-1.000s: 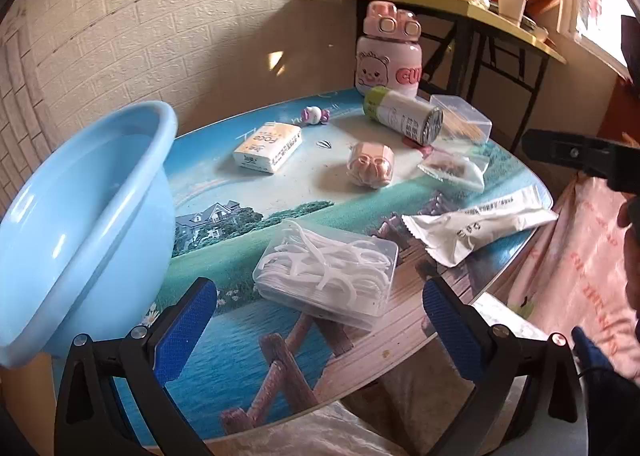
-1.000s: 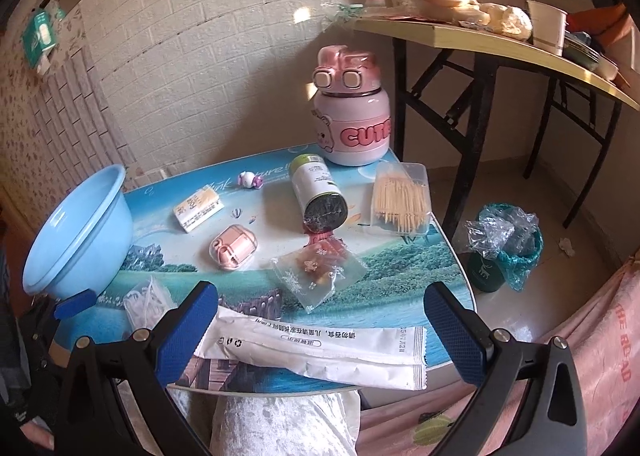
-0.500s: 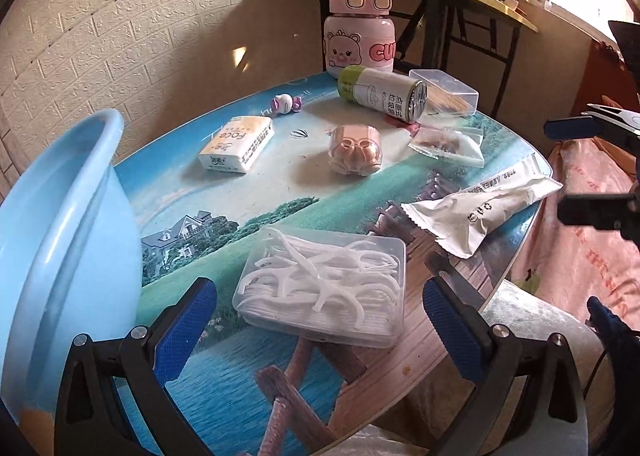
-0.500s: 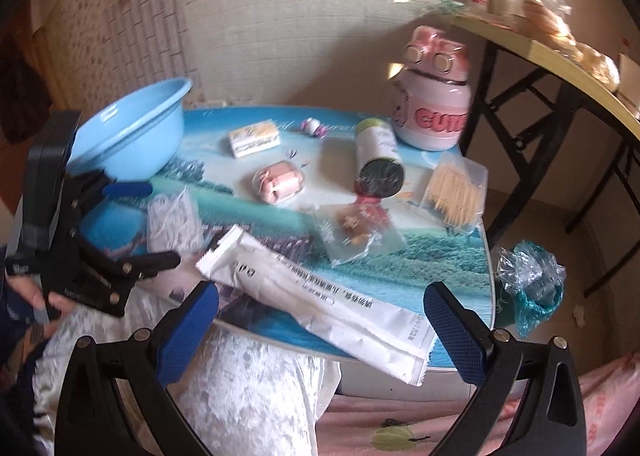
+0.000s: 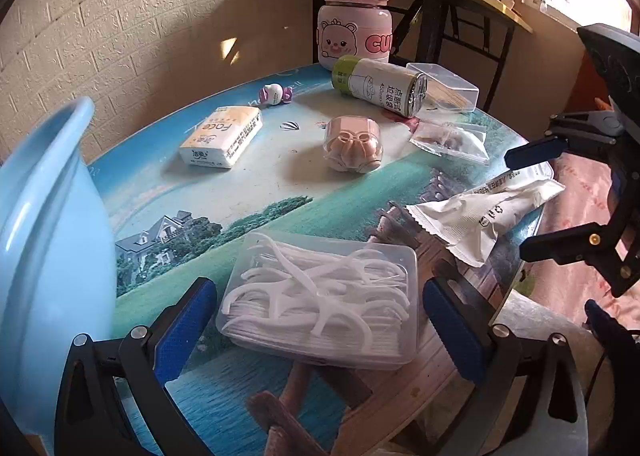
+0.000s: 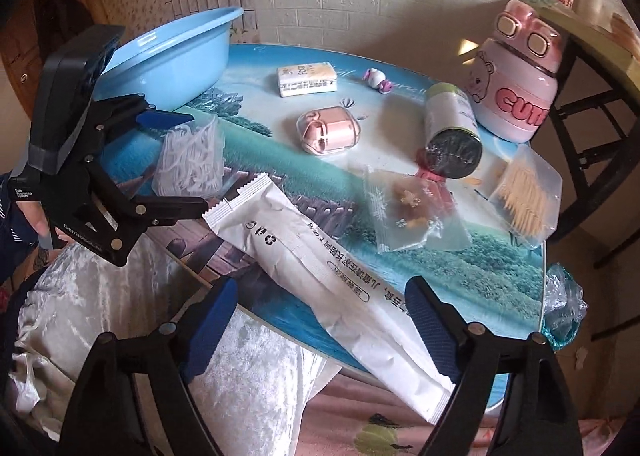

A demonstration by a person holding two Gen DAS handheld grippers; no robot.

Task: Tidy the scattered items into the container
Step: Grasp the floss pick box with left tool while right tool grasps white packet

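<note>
step: both tongs lining up first grabs, nothing in the basin (image 6: 172, 52) yet, it's sitting at 10 o'clock | left gripper (image 5: 316, 320) gaping wide around the floss box (image 5: 320, 296) | right gripper (image 6: 320, 320) wide-ish, jaws just been closing over the white packet (image 6: 320, 276), not pinching | next: squeeze, lift, carry over

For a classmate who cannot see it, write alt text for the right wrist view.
An open right gripper straddles a long white packet overhanging a scenic-print table. Beyond it, the left gripper flanks a clear floss-pick box near a blue basin.
</note>
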